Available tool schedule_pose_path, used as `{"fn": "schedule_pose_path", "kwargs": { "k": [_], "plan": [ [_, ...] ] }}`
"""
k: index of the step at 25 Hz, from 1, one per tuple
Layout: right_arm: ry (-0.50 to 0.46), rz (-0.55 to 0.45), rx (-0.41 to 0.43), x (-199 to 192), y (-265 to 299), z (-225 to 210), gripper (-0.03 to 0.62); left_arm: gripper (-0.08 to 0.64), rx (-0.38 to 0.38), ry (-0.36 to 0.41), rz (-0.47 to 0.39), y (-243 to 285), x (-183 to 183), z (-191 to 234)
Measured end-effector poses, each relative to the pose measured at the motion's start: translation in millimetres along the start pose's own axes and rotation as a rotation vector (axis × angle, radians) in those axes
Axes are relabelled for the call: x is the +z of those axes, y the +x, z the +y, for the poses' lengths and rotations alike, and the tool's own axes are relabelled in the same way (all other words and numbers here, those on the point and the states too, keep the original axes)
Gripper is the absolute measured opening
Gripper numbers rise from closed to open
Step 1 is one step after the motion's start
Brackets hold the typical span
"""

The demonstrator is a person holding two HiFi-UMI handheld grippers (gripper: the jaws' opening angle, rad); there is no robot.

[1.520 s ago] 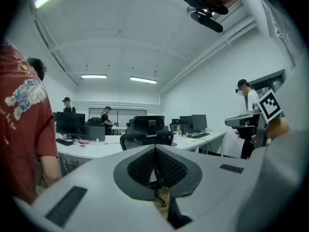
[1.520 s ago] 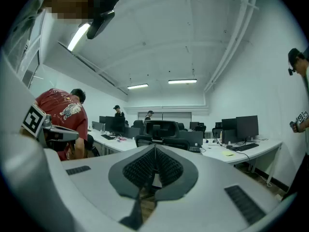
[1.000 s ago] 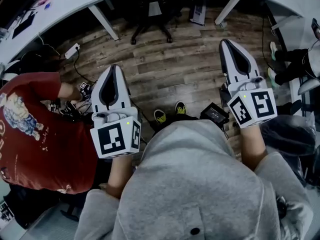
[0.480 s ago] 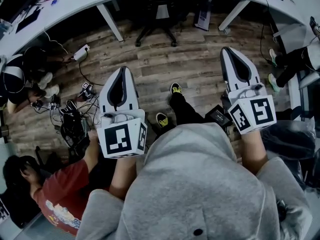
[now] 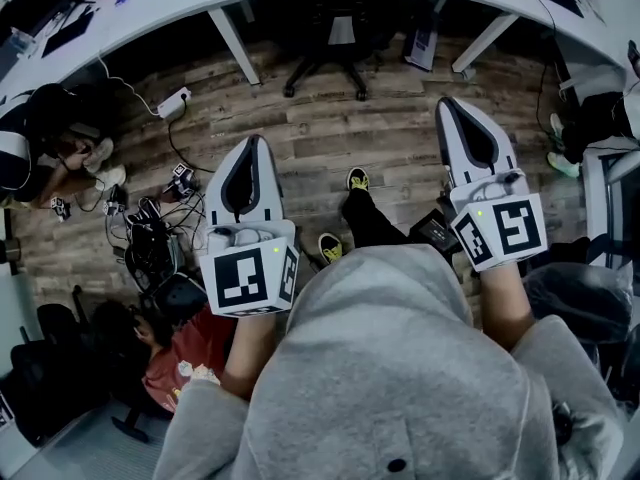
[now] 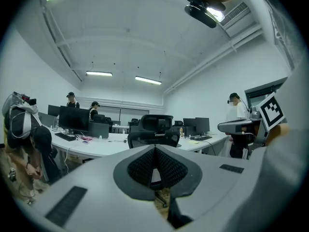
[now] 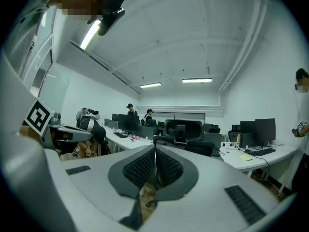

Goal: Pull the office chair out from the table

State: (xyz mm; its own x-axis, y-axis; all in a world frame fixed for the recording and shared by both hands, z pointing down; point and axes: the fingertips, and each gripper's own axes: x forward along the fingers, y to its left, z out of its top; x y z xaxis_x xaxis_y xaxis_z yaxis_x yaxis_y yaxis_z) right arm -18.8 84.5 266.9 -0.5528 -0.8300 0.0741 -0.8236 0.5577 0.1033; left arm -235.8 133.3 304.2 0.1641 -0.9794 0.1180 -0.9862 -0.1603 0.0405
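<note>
The black office chair (image 5: pixel 326 30) stands tucked between two white tables (image 5: pixel 150 3), its star base on the wood floor ahead of me. In the left gripper view the chair (image 6: pixel 155 125) rises straight beyond the jaws, headrest on top, and the table (image 6: pixel 104 147) stretches away to the left. My left gripper (image 5: pixel 256 143) points at it, shut and empty, well short of it. The right gripper (image 5: pixel 448 105) is likewise shut with nothing in it and apart from the chair. In the right gripper view the chair (image 7: pixel 183 130) is just right of the shut jaws (image 7: pixel 155 154).
A power strip (image 5: pixel 172 101) and a tangle of cables (image 5: pixel 150 228) lie on the floor at left, near people sitting there (image 5: pixel 60 143). A person in red (image 5: pixel 185 353) crouches by my left arm. A black box (image 5: pixel 433 230) lies by my feet (image 5: pixel 357 178). A person (image 6: pixel 236 111) stands at right.
Both grippers have advanced toward the chair, which now sits lower and larger in the head view. One foot has stepped forward. The person in red has slid down toward the frame's bottom left.
</note>
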Motion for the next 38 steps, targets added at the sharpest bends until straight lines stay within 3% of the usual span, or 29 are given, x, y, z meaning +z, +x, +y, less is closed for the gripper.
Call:
{"fn": "schedule_pose_path", "kwargs": {
  "k": [7,21,38],
  "plan": [
    [-0.030,0.001,0.006,-5.2,36.5,-22.1,0.028,0.012,-0.009,0.025,0.005,44.9,6.7,3.3],
    [0.016,0.014,-0.022,-24.2,111.3,-130.3,0.028,0.012,-0.097,0.080,0.063,192.7,21.0,-39.5],
    [0.041,0.001,0.034,-32.4,185.3,-204.9,0.028,0.012,-0.037,0.106,0.085,287.4,31.2,-44.1]
  ]
}}
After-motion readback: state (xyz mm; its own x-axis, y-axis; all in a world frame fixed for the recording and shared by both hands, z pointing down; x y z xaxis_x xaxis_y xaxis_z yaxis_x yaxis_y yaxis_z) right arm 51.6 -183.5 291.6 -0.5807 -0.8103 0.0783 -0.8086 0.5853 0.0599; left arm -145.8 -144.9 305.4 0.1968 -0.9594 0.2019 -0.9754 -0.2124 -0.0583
